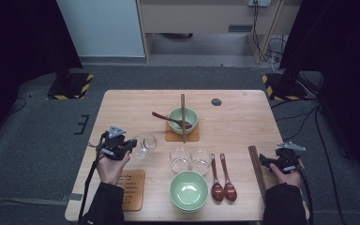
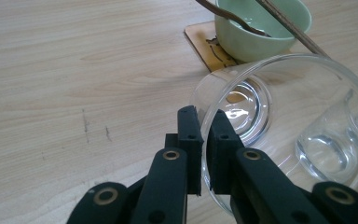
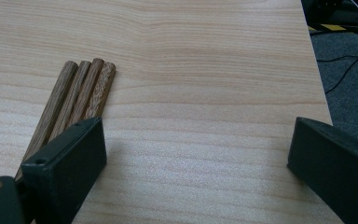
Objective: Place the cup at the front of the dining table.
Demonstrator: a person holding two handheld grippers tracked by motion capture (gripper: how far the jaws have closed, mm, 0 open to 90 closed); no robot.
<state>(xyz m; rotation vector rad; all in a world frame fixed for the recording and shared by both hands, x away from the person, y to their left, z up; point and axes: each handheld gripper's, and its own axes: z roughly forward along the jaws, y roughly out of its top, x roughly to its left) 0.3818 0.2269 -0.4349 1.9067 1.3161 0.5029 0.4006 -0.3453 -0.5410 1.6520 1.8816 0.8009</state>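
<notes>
1. The glass (image 2: 279, 116) is clamped at its rim by the left tongs (image 2: 204, 140), tilted, at nine o'clock on the surface (image 1: 136, 101), probably for carrying.
2. The right tongs (image 3: 196, 158) are held apart beside the chopsticks (image 3: 74, 100), probably waiting.

Lower rim of the glass (image 2: 279, 135) hidden behind the black jaws and cut off at the bottom edge of the left gripper view. Far green bowl (image 2: 261, 28) clipped by the top edge there, spoon handle (image 2: 223, 14) and chopstick (image 2: 289, 28) running out of frame with it. Near ends of the chopsticks (image 3: 74, 100) covered by the left jaw in the right gripper view. Pattern on the near-left coaster (image 1: 132, 187) too small to read from above.
</notes>
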